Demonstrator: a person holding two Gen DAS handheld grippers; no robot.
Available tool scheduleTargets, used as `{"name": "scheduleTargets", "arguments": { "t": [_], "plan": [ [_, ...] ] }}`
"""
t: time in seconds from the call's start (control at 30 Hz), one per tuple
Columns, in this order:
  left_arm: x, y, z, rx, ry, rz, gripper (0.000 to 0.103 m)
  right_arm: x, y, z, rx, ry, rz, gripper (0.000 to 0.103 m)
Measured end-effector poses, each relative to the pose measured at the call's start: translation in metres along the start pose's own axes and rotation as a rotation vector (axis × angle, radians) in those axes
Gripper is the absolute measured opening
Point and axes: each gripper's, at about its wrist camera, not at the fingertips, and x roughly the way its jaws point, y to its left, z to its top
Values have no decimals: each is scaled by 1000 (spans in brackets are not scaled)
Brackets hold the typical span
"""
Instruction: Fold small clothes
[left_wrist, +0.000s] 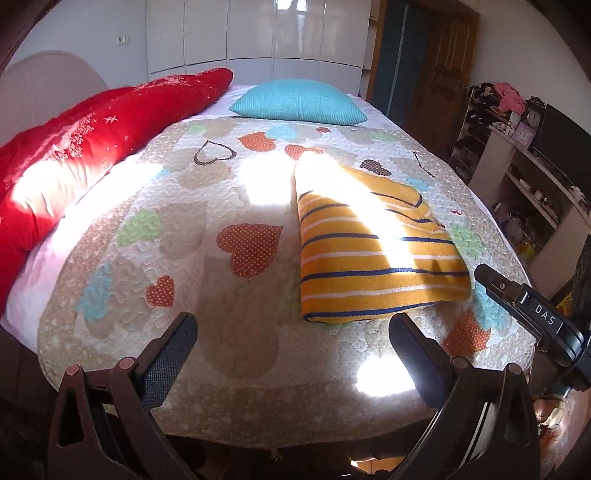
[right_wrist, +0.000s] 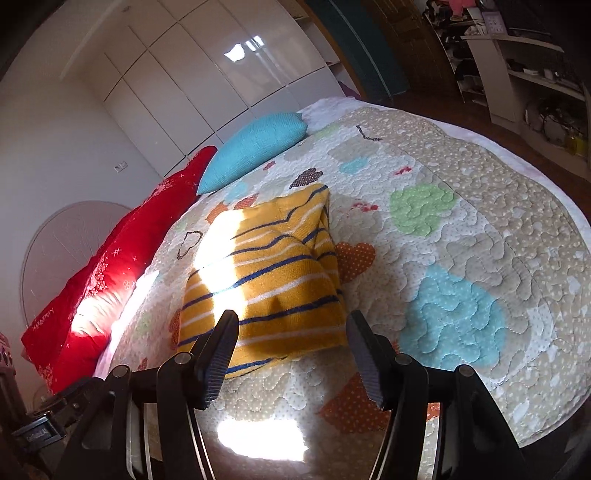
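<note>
Lying folded on the heart-patterned quilted bedspread (left_wrist: 236, 206), the mustard knit garment with navy and white stripes (left_wrist: 373, 266) looked finished. Left gripper (left_wrist: 295, 354) and right gripper (right_wrist: 291, 347) both stood wide, empty. Next: fetch another piece.

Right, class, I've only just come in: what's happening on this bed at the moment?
A person is folding small clothes with handheld tongs. The yellow striped garment lies folded on the heart-patterned quilt. Both the left tongs and the right tongs are open and empty, just short of the garment's near edge. A turquoise pillow and a red blanket lie farther back.
</note>
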Motion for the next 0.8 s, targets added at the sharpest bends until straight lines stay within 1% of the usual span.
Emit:
{"name": "scheduleTargets", "arguments": {
  "t": [0.07, 0.13, 0.2, 0.37, 0.5, 0.6, 0.67, 0.8],
  "plan": [
    [-10, 0, 0, -8, -7, 32, 103, -2, 0, 0, -21, 6, -39, 66],
    [-19, 0, -1, -17, -31, 50, 103, -8, -6, -1, -7, 8, -57, 66],
    [-20, 1, 0, -25, -37, 70, 103, -12, -16, -1, 17, 12, -73, 66],
    [6, 5, -3, -58, 27, 33, 103, -20, -23, -5, 7, 11, -139, 66],
    [23, 9, -12, -50, 64, 14, 103, -12, -10, -13, -43, 31, -169, 66],
    [31, 17, -20, -46, 83, 12, 103, -1, 5, -20, -90, 49, -190, 67],
    [31, 24, -24, -54, 79, 10, 103, 7, 17, -24, -124, 68, -194, 68],
    [26, 35, -28, -64, 46, 11, 103, 20, 40, -31, -188, 99, -209, 68]
  ]
}}
